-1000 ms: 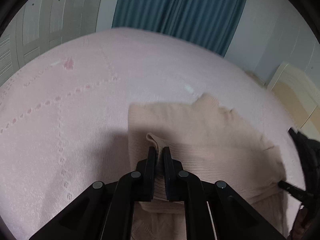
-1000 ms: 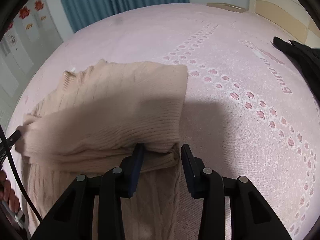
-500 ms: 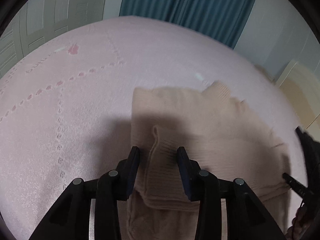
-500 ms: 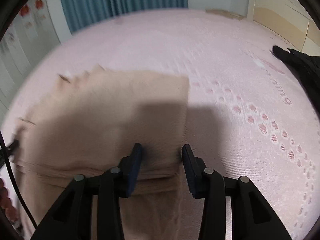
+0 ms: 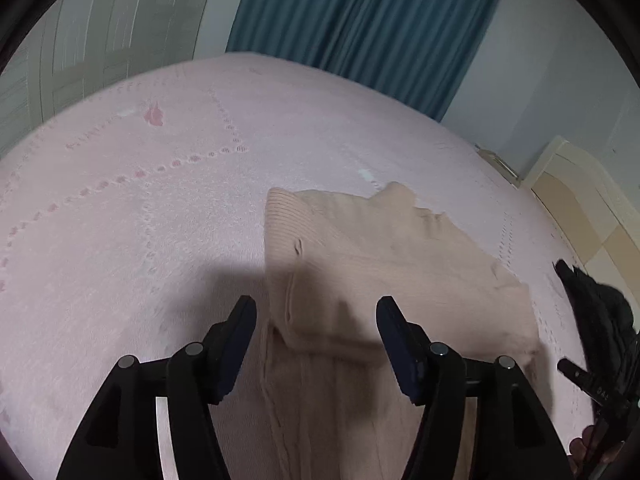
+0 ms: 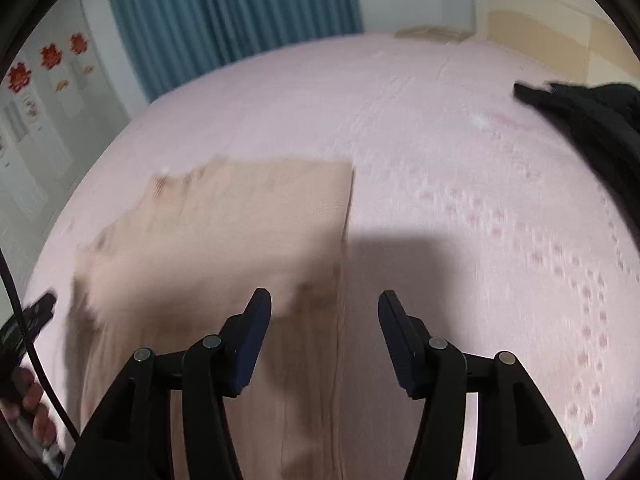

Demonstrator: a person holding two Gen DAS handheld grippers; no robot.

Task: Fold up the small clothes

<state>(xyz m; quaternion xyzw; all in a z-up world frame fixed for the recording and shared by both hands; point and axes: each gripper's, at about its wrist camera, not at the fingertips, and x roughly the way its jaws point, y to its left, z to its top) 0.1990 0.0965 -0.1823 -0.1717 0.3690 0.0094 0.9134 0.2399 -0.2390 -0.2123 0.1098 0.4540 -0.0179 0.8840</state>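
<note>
A beige knitted sweater [image 5: 380,264] lies folded over on the pink bedspread [image 5: 140,220], its top layer doubled back toward me. My left gripper [image 5: 316,312] hovers above the near left fold edge, jaws opening, pads clear of the cloth. In the right wrist view the same sweater [image 6: 224,232] is blurred; my right gripper [image 6: 324,306] stands over its near right edge, jaws opening, nothing pressed between the pads. The sweater's lower part runs out of sight under both grippers.
A black garment [image 6: 588,120] lies on the bed to the right, also seen as a dark heap [image 5: 600,316]. Blue curtains [image 5: 360,16] and a white wardrobe [image 5: 80,40] stand beyond the bed. A cream headboard [image 6: 540,24] is at far right. A hand [image 6: 32,404] shows low left.
Both grippers let go of the folded sweater edge, spread their jaws wider and pulled back and up from it. The fold now lies flat on the sweater.
</note>
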